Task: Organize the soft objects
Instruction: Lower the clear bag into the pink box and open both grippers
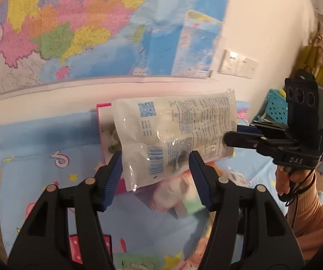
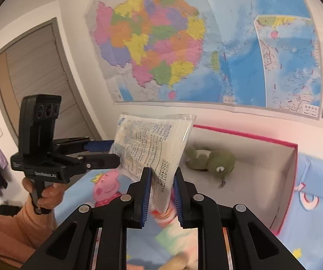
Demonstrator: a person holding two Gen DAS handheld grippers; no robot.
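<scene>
A clear plastic packet with printed text and white soft contents hangs in the air over the bed. My right gripper is shut on one end of the packet; in the left wrist view that gripper pinches the packet's right end. My left gripper has its jaws apart around the packet's lower part, with gaps on both sides. Behind it stands an open pink-edged box holding a green plush frog.
The bed has a light blue cartoon sheet. A colourful packet lies on the bed below the held one. A wall map hangs behind. A teal perforated basket stands at the right. A door is at the left.
</scene>
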